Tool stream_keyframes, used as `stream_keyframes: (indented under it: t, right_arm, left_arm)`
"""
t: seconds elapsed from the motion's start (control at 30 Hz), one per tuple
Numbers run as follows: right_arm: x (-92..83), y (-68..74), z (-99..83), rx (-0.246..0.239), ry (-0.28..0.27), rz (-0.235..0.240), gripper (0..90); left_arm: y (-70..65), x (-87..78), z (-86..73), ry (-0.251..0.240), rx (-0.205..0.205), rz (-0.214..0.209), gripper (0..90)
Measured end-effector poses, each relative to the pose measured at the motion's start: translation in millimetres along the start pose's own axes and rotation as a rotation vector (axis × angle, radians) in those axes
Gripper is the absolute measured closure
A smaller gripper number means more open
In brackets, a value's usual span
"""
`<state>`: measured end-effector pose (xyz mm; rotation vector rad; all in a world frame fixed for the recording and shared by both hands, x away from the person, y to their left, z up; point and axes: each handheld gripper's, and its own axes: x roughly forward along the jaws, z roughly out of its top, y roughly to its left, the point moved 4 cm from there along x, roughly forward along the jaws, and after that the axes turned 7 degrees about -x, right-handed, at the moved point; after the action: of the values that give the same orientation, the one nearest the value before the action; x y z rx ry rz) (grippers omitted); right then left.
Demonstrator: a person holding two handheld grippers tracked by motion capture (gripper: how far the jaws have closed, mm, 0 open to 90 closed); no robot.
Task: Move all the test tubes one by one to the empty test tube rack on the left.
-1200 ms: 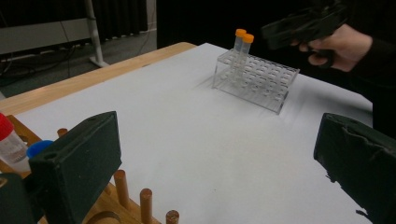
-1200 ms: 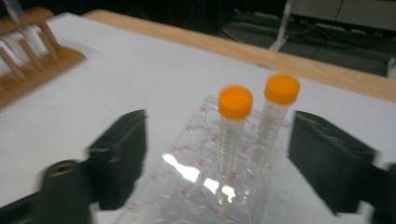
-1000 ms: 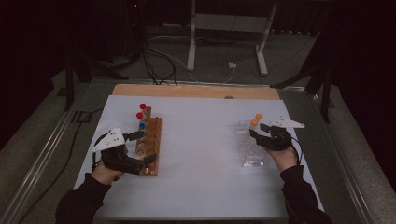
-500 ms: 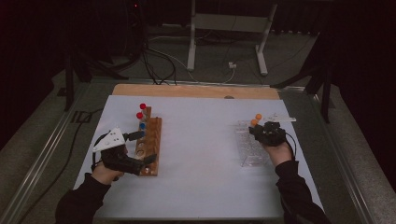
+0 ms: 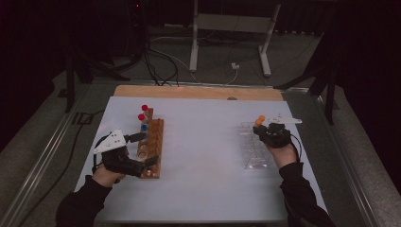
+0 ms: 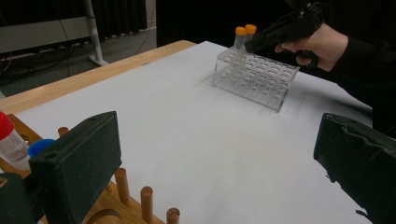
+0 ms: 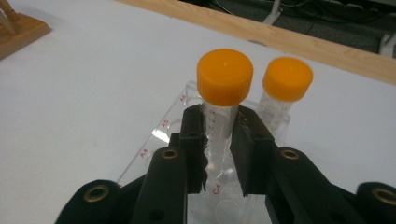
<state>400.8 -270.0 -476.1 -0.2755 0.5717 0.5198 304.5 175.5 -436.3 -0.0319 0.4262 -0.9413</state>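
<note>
R gripper [image 7: 218, 144] has just been closing, and its pads now pinch the orange-cap tube [image 7: 223, 100] just under the cap. The tube stands upright at the far end of the clear rack [image 5: 254, 151], long axis vertical, so any lift should go straight up along that axis. A 2nd orange tube [image 7: 284, 91] stands just beside it in the next well, close enough to get bumped if the R hand tilts. The rack sits on the table's right side, so the R hand is much nearer. L gripper [image 5: 142, 150] is wide open and holds nothing; it hovers at the wooden rack [image 5: 152, 142], well apart on the left, where red-cap tubes [image 5: 143, 112] stand at the far end.
</note>
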Motion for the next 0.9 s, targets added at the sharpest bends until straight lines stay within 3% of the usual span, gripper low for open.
stream_keyframes:
  t: [0.17, 0.3, 0.63, 0.9]
  right_arm:
    - [-7.0, 0.1, 4.5, -0.016, -0.014, -0.012, 75.0]
    - [-18.2, -1.7, 12.4, -0.013, -0.054, -0.011, 75.0]
    - [-45.1, 3.5, 31.9, -0.059, -0.129, -0.036, 75.0]
    - [-64.9, 19.2, 47.2, -0.107, -0.185, -0.002, 75.0]
  left_arm:
    - [-0.3, 0.0, 0.2, 0.003, 0.006, -0.003, 1.7]
    - [-0.4, -0.1, 0.6, 0.003, 0.005, -0.002, 1.7]
    - [-1.5, -0.8, 2.2, 0.003, 0.004, -0.008, 1.7]
    - [-5.8, -1.6, 6.0, 0.002, 0.016, -0.014, 1.7]
